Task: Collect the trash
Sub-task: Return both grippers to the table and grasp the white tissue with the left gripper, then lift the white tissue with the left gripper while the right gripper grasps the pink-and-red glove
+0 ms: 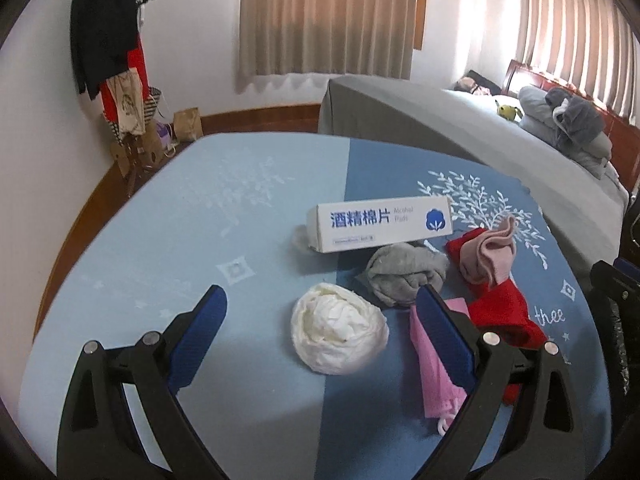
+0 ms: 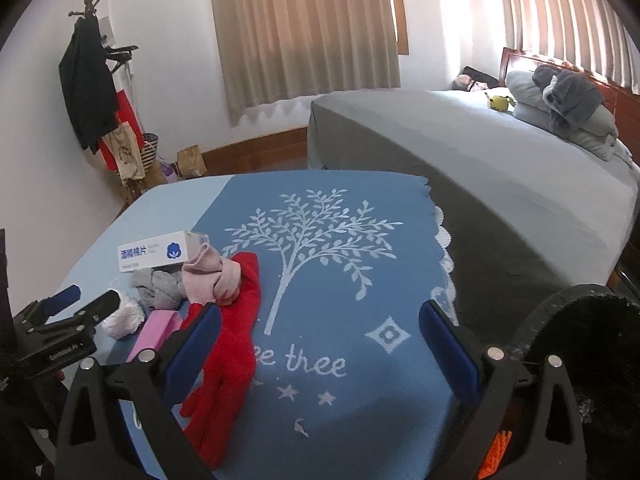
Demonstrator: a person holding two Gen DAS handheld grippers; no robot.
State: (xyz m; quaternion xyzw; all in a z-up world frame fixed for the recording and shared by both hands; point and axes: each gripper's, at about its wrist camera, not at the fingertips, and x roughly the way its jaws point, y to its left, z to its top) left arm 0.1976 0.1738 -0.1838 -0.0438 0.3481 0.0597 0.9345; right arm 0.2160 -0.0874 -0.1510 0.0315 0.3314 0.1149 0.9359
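- Broadly, the worktop (image 1: 120,280) wears a two-tone blue cloth with a white tree print; a grey bed (image 2: 480,152) stands just behind it.
- Right hand-held gripper (image 2: 320,344): blue pads spread wide, holding nothing, above the printed cloth beside a black bin (image 2: 592,344).
- Left hand-held gripper (image 1: 320,328): jaws spread wide and empty, with the crumpled white tissue (image 1: 338,330) lying on the worktop between its fingers.
- A red cloth (image 2: 228,344) lies stretched along the cloth, under a pale pink cloth (image 1: 488,256).
- A white alcohol-pad box (image 1: 380,222) lies behind the pile, near a balled grey cloth (image 1: 404,276).
- A pink face mask (image 1: 434,368) lies just right of the tissue, partly under the left gripper's right finger.
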